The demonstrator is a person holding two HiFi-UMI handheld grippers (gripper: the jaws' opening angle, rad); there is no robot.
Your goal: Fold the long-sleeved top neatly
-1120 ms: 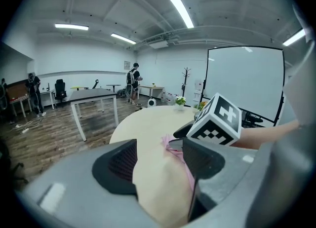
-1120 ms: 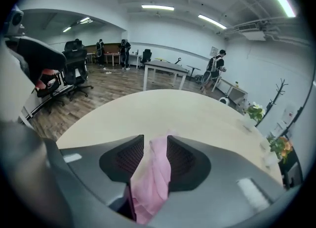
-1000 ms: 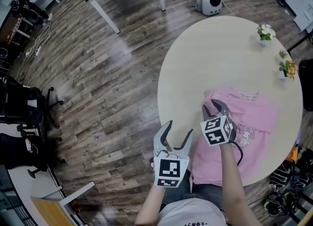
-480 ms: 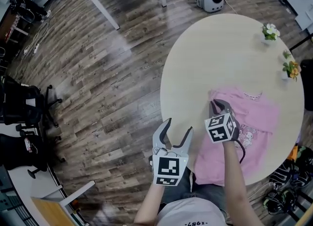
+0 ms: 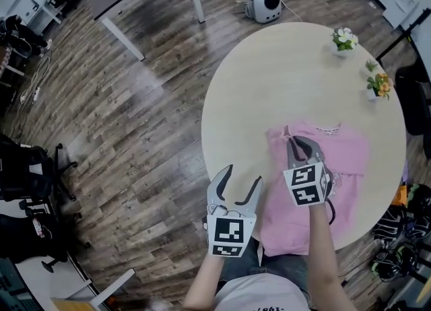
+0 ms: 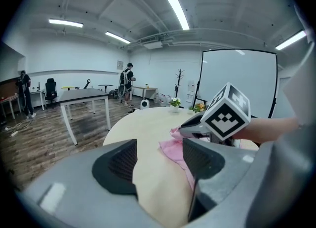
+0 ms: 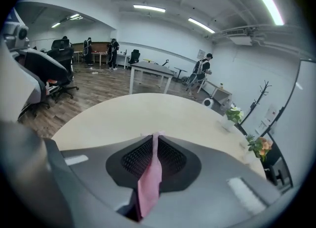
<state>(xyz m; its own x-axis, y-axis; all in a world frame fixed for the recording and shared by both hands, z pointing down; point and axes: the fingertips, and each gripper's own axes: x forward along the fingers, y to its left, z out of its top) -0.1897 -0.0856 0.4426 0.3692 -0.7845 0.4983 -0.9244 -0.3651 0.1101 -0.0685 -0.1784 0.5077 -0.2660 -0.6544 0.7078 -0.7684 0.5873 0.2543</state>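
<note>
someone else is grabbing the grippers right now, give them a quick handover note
Right gripper: shut on a pinch of the pink top, left of its collar in the head view.
Left gripper: open, empty, held off the table's near edge.
Pink top: lies on the round table, collar away from the person, hem at the near edge.
Done: fabric gripped; no finished fold visible.
Left: the whole fold, sleeves and body.

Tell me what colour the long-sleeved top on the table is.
The fabric top is pink, clearest in the head view.
</note>
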